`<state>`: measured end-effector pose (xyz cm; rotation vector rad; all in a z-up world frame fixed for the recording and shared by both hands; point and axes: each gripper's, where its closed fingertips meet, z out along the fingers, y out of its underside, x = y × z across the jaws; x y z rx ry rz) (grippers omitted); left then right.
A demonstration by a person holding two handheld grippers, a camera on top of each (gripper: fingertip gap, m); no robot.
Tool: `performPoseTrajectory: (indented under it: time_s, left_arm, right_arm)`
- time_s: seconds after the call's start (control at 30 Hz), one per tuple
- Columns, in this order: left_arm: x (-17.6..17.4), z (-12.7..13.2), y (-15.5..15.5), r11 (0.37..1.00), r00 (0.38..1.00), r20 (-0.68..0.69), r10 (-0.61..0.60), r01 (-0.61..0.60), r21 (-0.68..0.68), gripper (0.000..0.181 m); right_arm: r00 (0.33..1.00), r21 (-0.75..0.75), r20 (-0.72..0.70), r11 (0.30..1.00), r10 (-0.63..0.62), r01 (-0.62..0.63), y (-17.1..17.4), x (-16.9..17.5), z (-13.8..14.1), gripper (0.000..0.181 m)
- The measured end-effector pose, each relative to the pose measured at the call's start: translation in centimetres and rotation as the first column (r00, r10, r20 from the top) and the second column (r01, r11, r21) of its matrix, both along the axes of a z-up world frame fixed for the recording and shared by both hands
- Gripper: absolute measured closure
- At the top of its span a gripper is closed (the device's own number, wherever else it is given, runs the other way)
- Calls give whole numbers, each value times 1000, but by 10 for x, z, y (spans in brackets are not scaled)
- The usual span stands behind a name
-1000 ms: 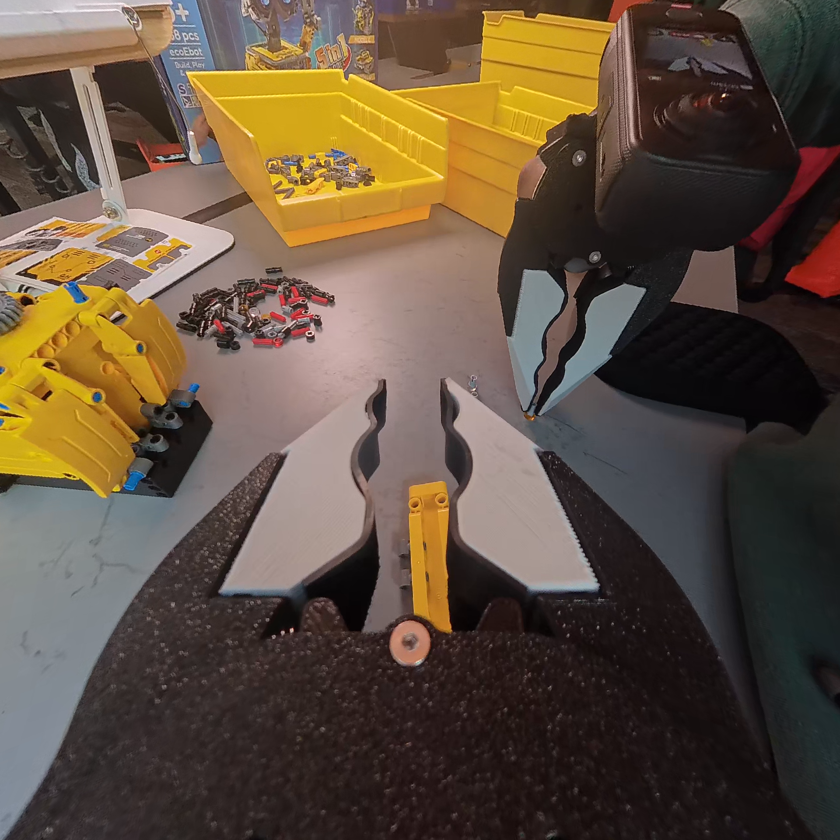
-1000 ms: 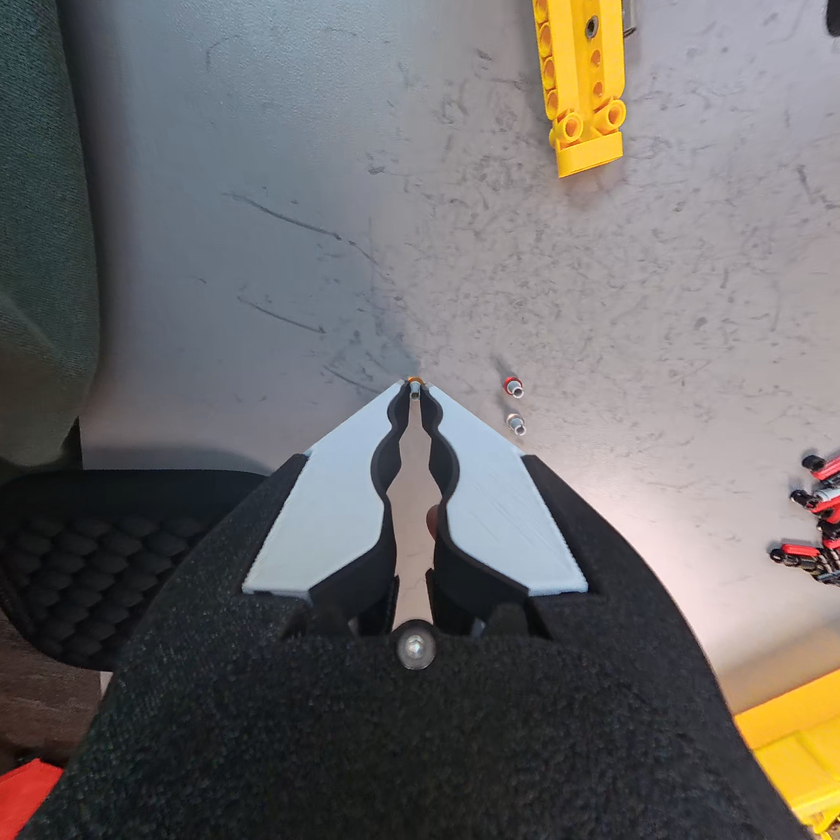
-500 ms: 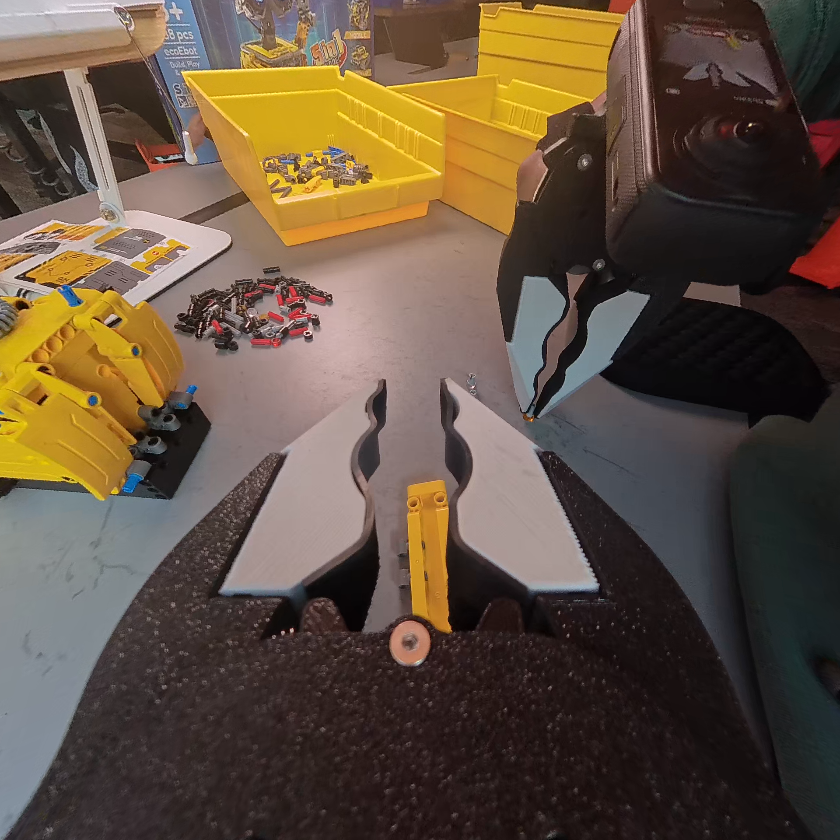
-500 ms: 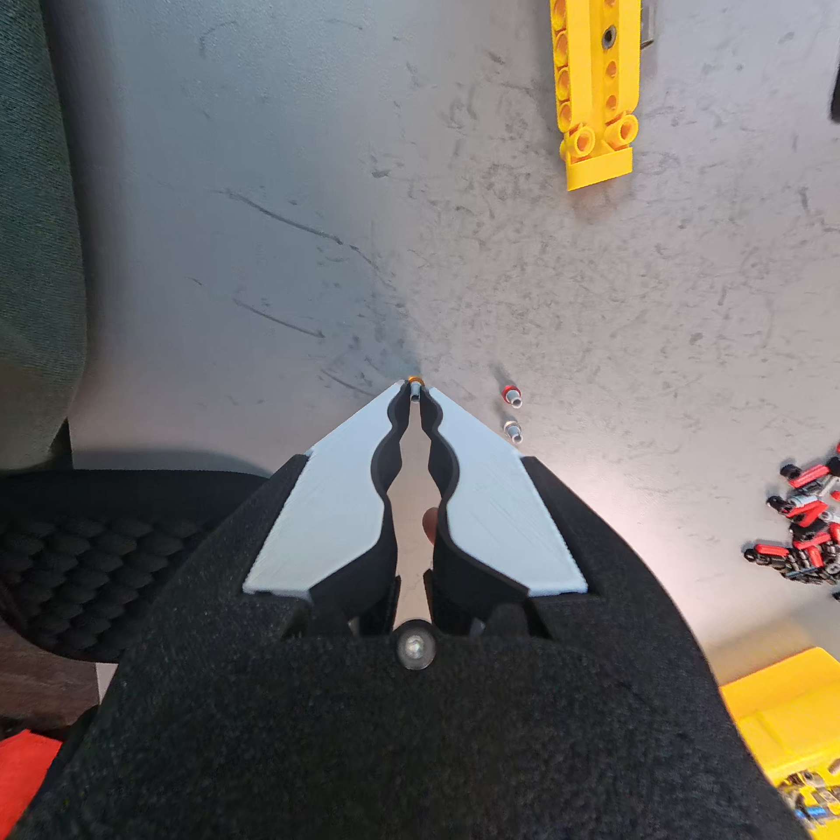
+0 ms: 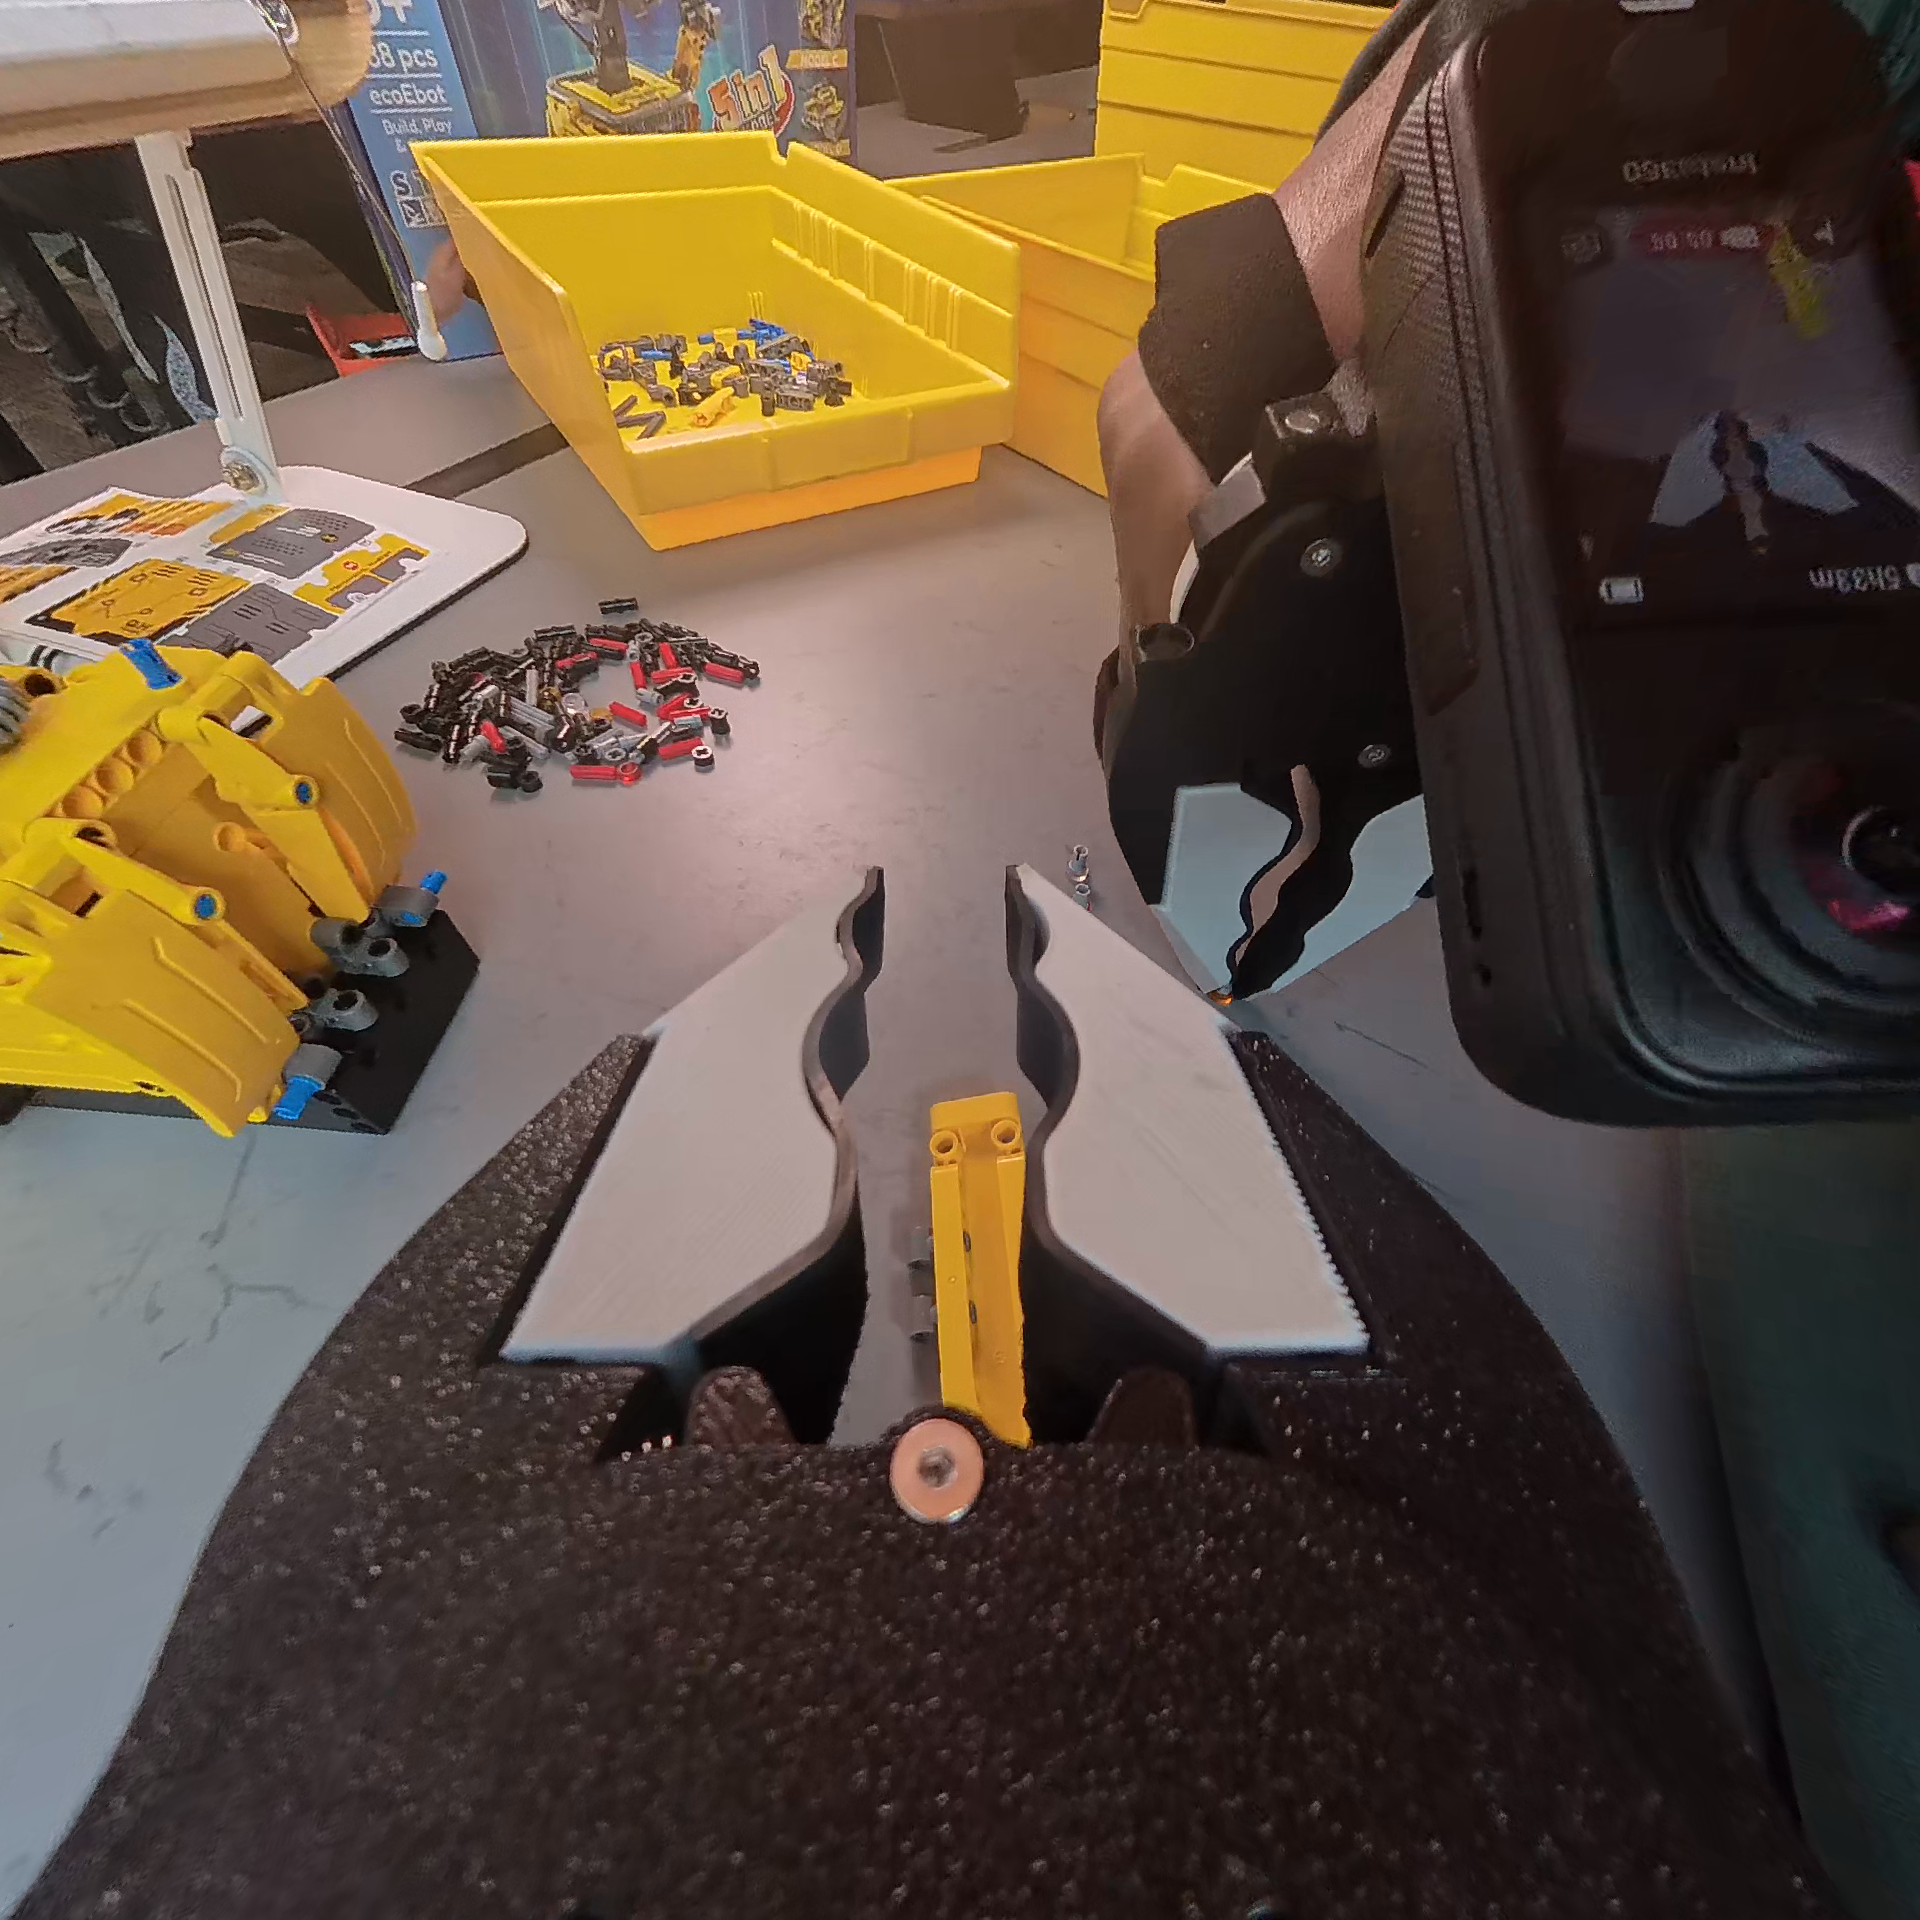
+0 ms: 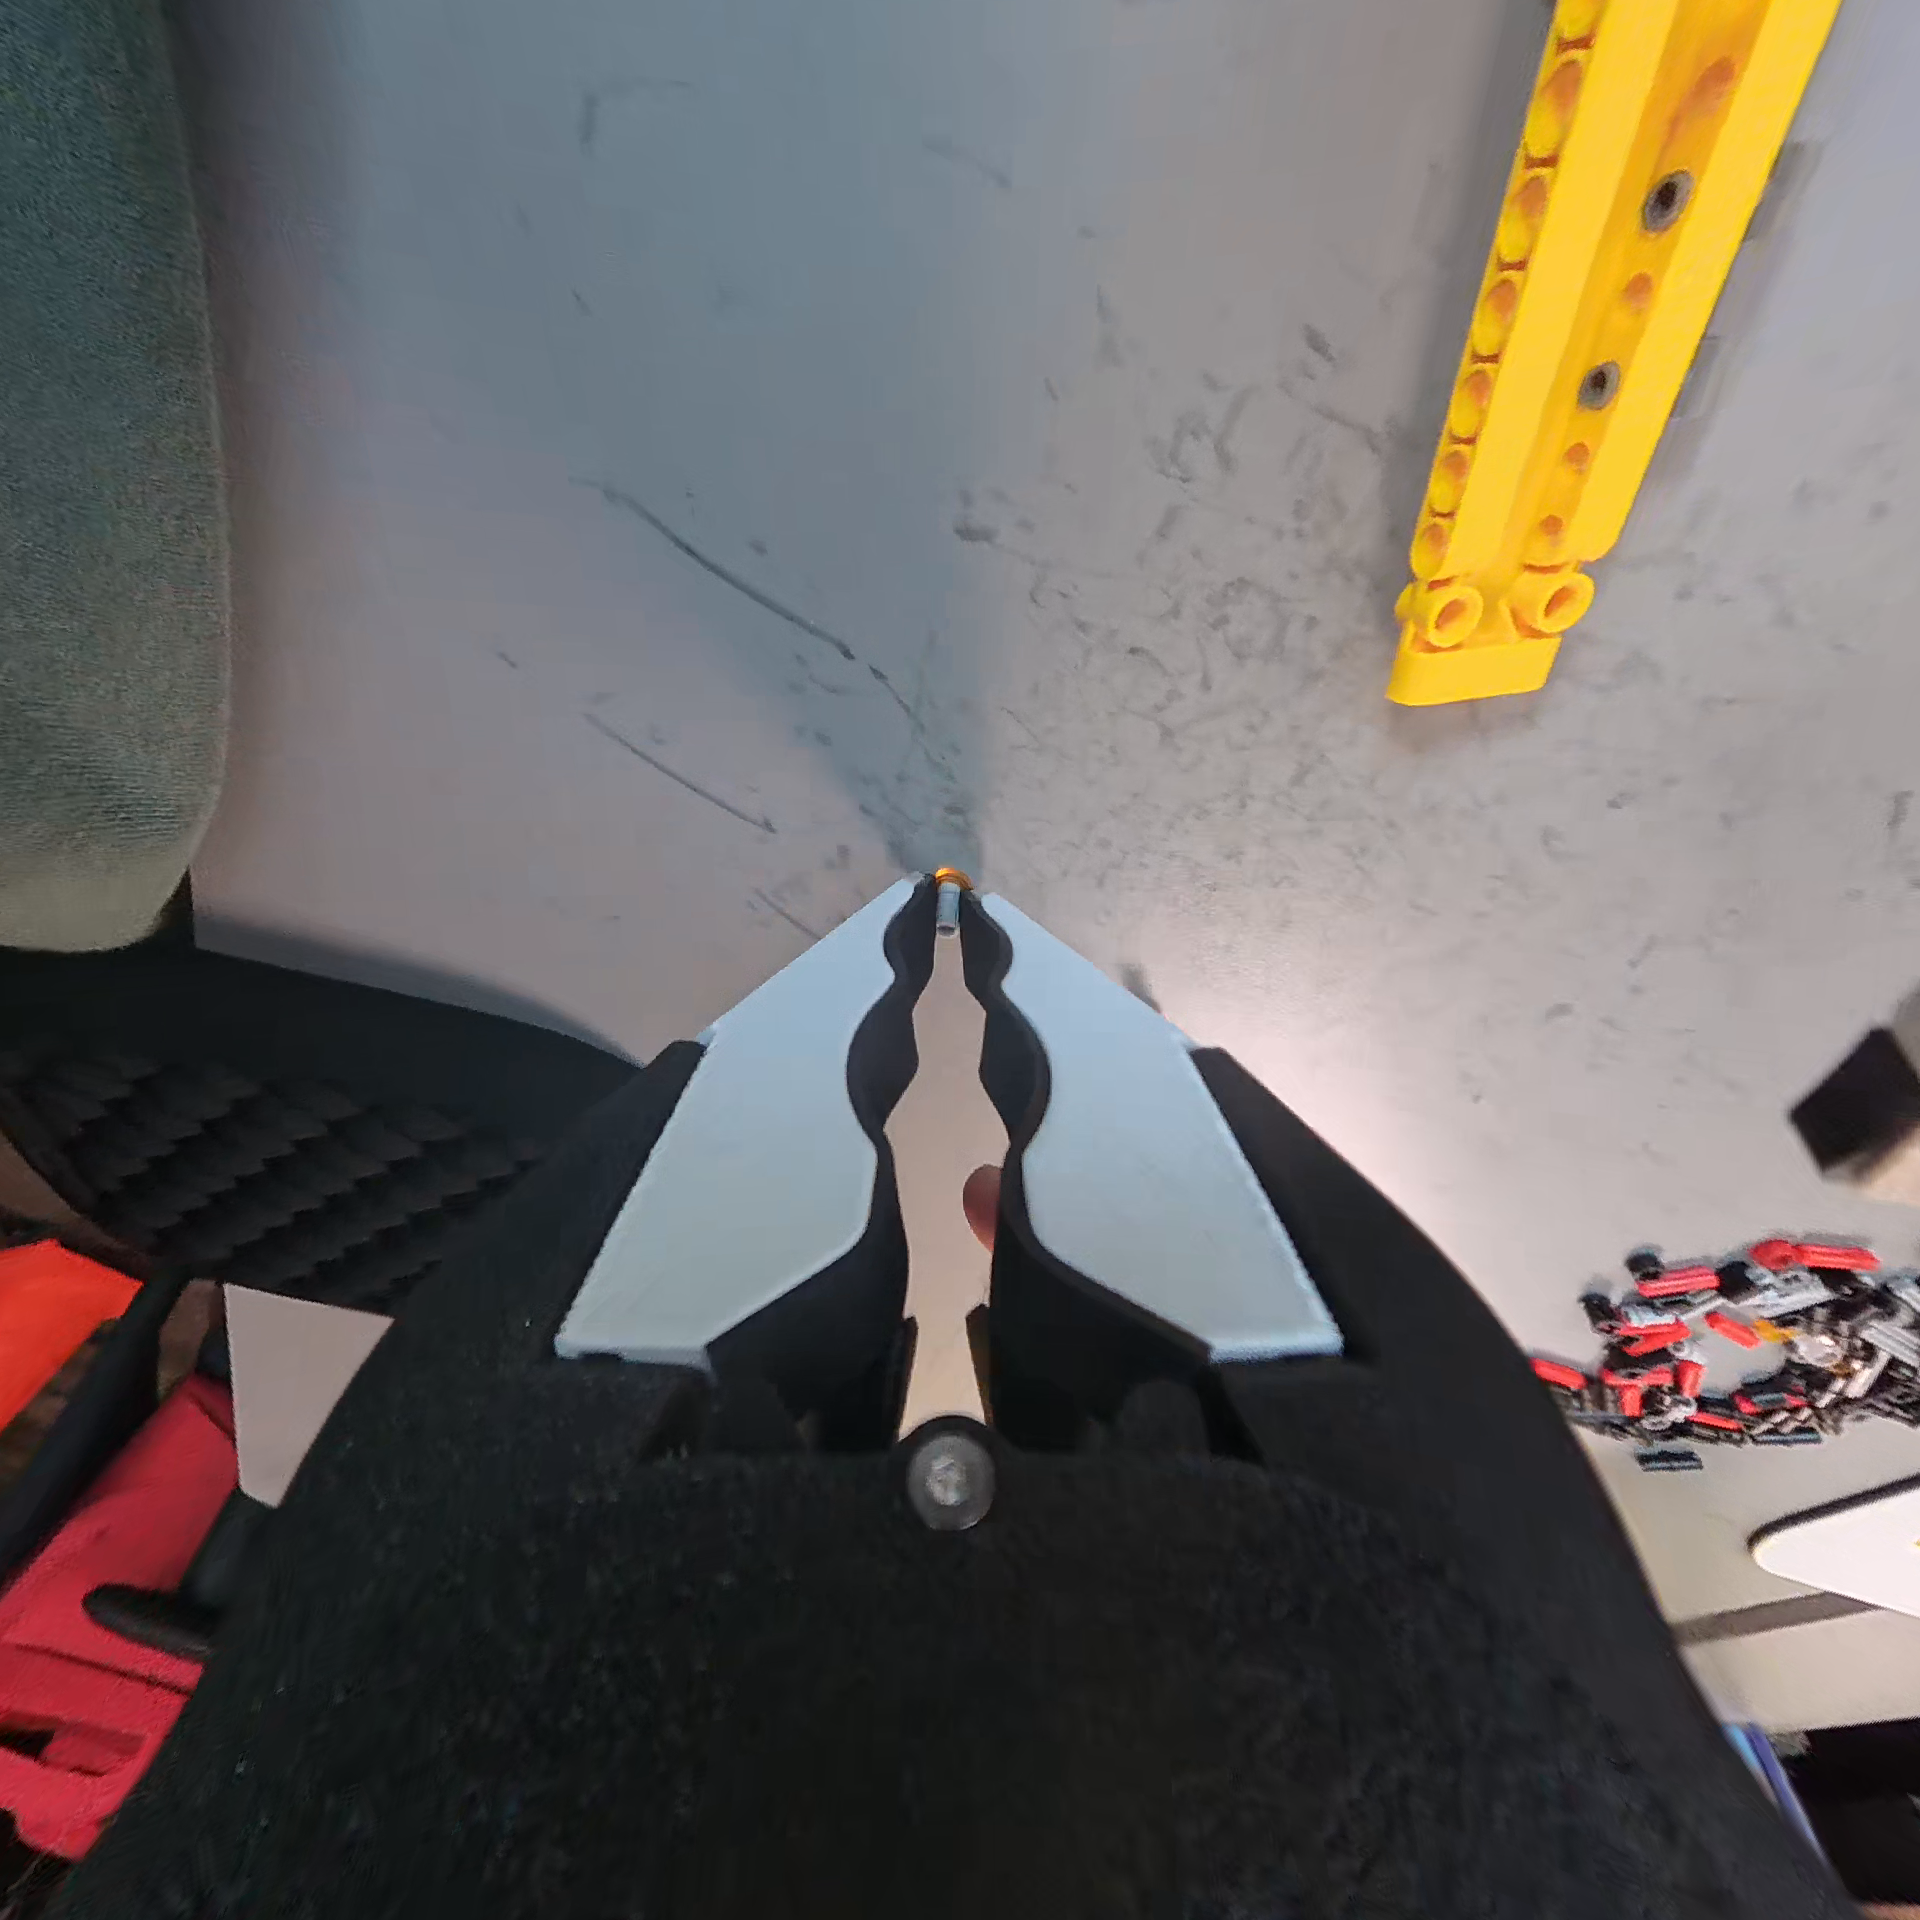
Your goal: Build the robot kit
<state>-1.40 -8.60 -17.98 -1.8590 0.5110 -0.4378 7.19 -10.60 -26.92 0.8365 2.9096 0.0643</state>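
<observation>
Right gripper (image 6: 948,902) pinched on a small orange-headed pin (image 6: 949,891) at the very tips, above the grey table (image 6: 1039,416); left gripper (image 5: 943,904) spread, yellow beam (image 5: 977,1247) lying between its fingers, against the right one.

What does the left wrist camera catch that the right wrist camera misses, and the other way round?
Only the left wrist view shows the yellow bins, the yellow model on its black base, the printed sheet and the open left tongs.

Only the right wrist view shows, close up, the small orange-tipped pin pinched at the tips of the right tongs, and a red object beyond the table edge.

Both show the grey table, the long yellow beam lying on it, the pile of small black and red parts, and the right tongs.
</observation>
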Motion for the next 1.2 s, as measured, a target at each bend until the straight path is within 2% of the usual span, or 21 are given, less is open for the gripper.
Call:
performPoseTrajectory:
  time_s: [0.1,0.27,0.4,0.5,0.57,0.63,0.83,0.9,1.0,1.2]
  left_arm:
    - [0,0,-1,1000,1000,-3,-1,1,1,159]
    - [1,-5,-1,1000,1000,-12,-6,6,-12,159]
    - [3,-7,-4,999,1000,-8,-28,28,-20,158]
    - [10,-8,-7,996,997,13,-77,77,-34,158]
    - [19,-7,-12,990,990,49,-133,135,-39,158]
    - [28,-4,-16,980,977,97,-187,193,-49,158]
    - [38,-12,-21,963,963,107,-246,255,-86,158]
    - [48,-7,-28,943,938,162,-306,322,-85,159]
    - [63,10,-43,889,852,328,-409,453,-69,162]
    - [61,38,-51,839,683,594,-424,543,-26,167]
  right_arm:
    - [1000,-11,3,1000,-11,11,-3,-1,-1,179]
    - [997,-14,-70,1000,-28,27,-3,-1,-1,178]
    - [966,-153,-201,979,-161,132,-3,1,3,177]
    - [887,-326,-346,926,-305,191,-7,-7,24,177]
    - [801,-438,-450,879,-395,188,-8,-19,49,177]
    - [716,-486,-544,860,-437,156,-5,-25,71,177]
    - [686,-473,-579,867,-441,158,-1,-13,68,177]
    - [647,-502,-619,858,-445,109,-9,-19,76,177]
    - [575,-532,-686,847,-446,22,-20,-27,92,177]
    - [485,-549,-755,830,-442,-97,-36,-32,123,176]
